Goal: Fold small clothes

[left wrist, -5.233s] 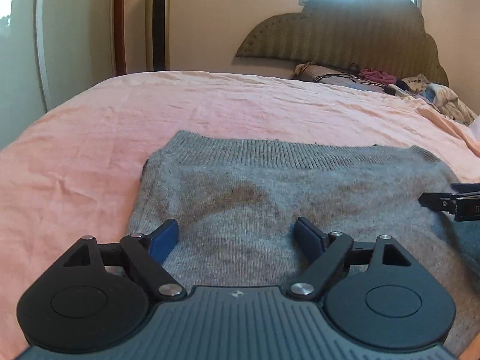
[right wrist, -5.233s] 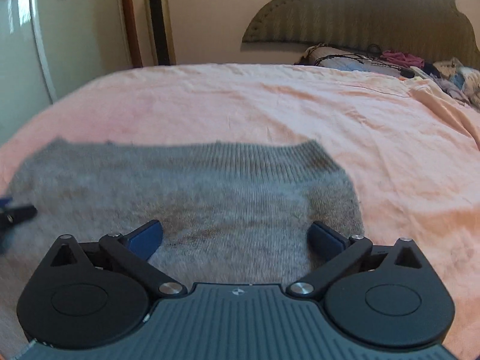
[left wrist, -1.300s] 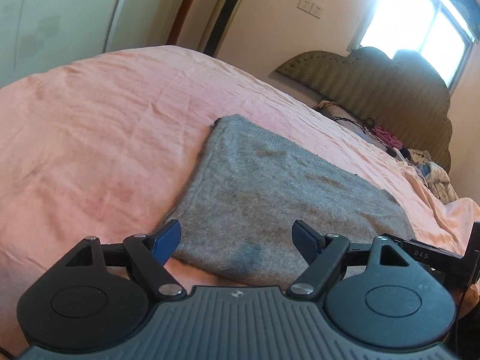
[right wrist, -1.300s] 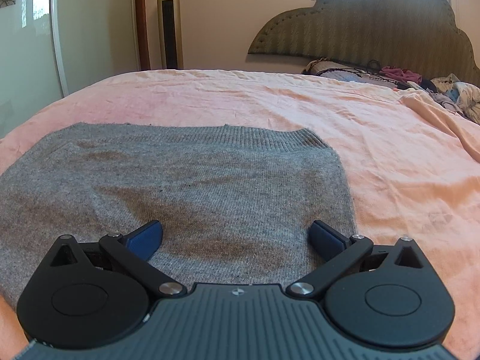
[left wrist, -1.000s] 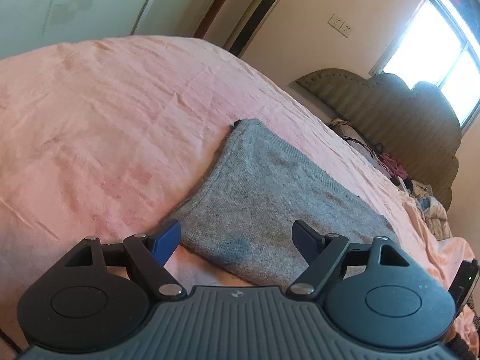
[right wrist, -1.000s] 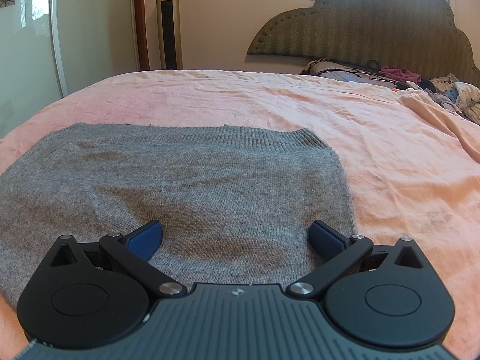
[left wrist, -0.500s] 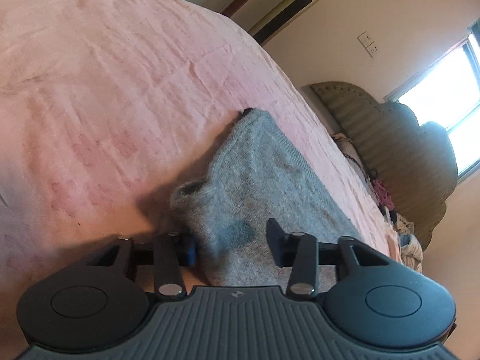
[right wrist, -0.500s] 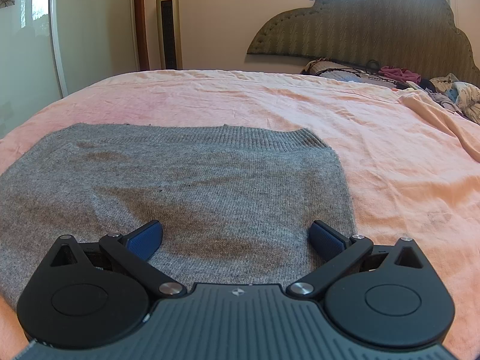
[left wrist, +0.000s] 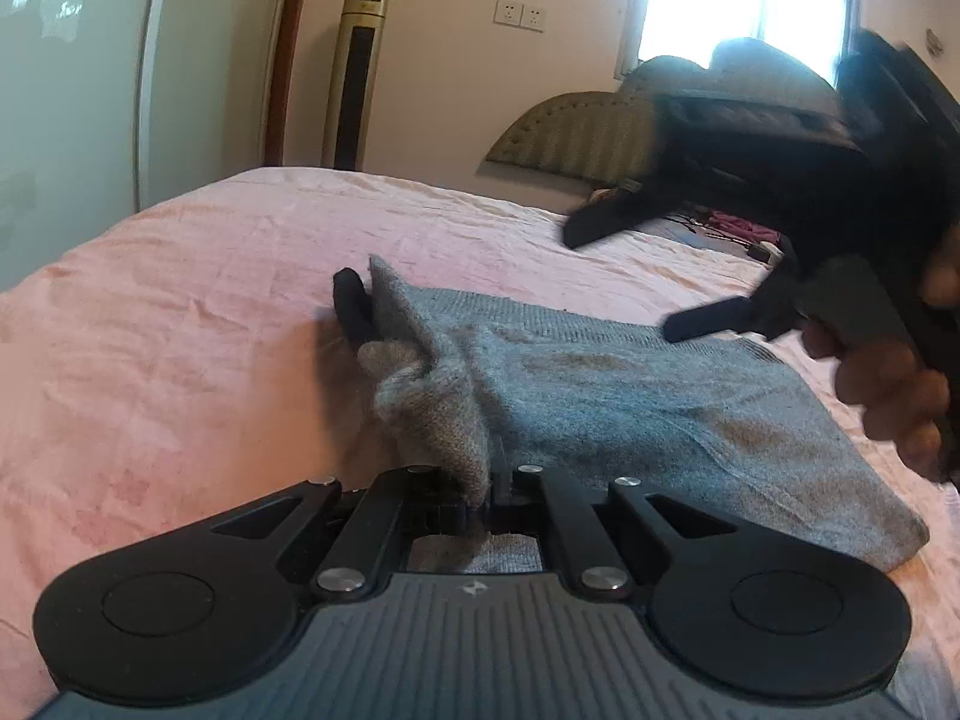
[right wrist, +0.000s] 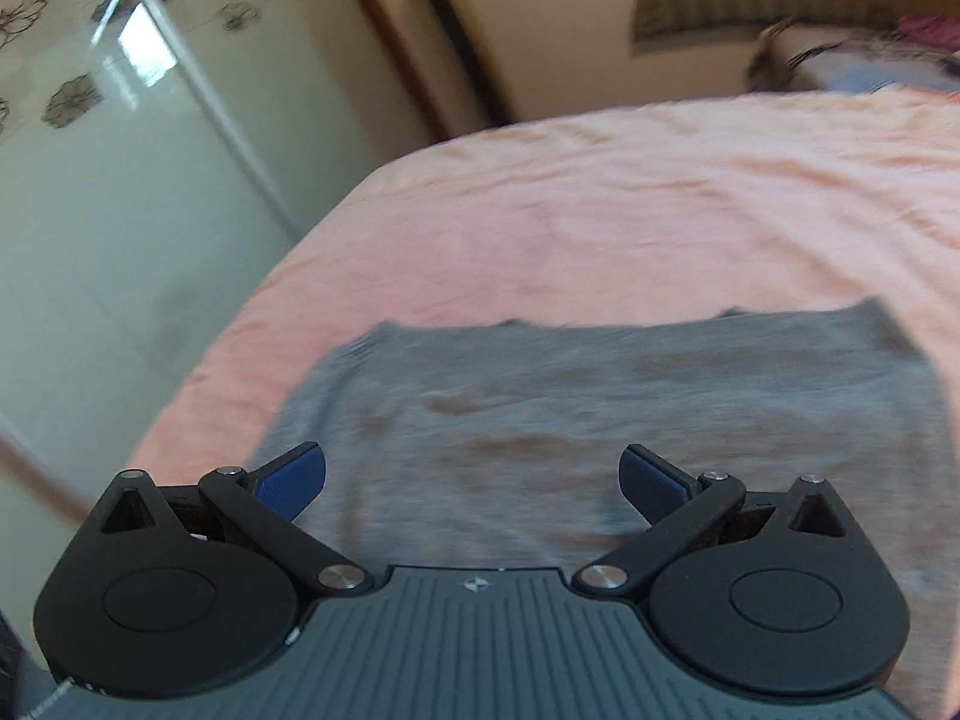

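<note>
A folded grey knit garment (left wrist: pixel 630 396) lies on the pink bedsheet (left wrist: pixel 180 330). My left gripper (left wrist: pixel 480 495) is shut on its near left corner and lifts that corner, which bunches up in front of the fingers. A small black object (left wrist: pixel 354 306) shows at the garment's far left corner. My right gripper (right wrist: pixel 474 480) is open and empty, held above the garment (right wrist: pixel 600 408); it also shows in the left wrist view (left wrist: pixel 690 276), blurred, above the garment's right side, with a hand on it.
A padded headboard (left wrist: pixel 576 138) and a pile of clothes (left wrist: pixel 732 222) are at the far end of the bed. A tall gold tower fan (left wrist: pixel 354 72) and glossy wardrobe doors (right wrist: pixel 90 180) stand to the left. The bed edge falls off on the left.
My left gripper has closed on the garment's near left corner and raised it. My right gripper has lifted off and swung left over the garment, still open.
</note>
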